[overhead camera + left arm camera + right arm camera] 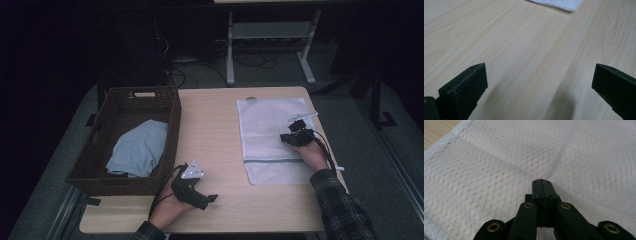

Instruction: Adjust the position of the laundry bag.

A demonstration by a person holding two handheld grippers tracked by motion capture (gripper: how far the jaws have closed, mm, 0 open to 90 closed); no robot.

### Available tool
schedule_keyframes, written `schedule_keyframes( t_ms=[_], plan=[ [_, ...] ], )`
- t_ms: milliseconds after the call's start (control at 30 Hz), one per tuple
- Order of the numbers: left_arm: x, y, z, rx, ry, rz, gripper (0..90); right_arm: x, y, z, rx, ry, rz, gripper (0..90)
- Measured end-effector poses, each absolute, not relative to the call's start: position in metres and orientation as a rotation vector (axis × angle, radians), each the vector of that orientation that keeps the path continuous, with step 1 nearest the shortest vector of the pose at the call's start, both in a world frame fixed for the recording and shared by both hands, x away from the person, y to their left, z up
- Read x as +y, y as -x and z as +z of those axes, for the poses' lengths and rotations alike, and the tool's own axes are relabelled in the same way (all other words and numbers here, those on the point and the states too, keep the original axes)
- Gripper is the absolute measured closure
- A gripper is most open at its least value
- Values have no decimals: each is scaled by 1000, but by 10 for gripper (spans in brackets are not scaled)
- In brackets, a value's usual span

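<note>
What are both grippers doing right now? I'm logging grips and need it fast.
Left gripper: open, nothing between the jaws, over bare table.
Right gripper: shut, over the white mesh bag; whether it pinches the mesh cannot be told.

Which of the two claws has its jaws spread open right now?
The left claw, resting over bare wood near the basket. The right claw has its jaws pressed together over the white mesh bag.
</note>
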State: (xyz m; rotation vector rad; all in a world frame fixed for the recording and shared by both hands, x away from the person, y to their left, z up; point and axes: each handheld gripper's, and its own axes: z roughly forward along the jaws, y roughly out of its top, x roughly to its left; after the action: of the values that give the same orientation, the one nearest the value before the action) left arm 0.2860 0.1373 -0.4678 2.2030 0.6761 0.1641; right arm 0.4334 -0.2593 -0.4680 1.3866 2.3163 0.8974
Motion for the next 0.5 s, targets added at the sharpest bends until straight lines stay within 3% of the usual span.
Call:
schedule_keyframes(
  t_ms=[500],
  plan=[
    [137, -288, -469, 672, -2204, 158, 0, -261, -411, -466, 2309, -1395, 845, 896]
  ],
)
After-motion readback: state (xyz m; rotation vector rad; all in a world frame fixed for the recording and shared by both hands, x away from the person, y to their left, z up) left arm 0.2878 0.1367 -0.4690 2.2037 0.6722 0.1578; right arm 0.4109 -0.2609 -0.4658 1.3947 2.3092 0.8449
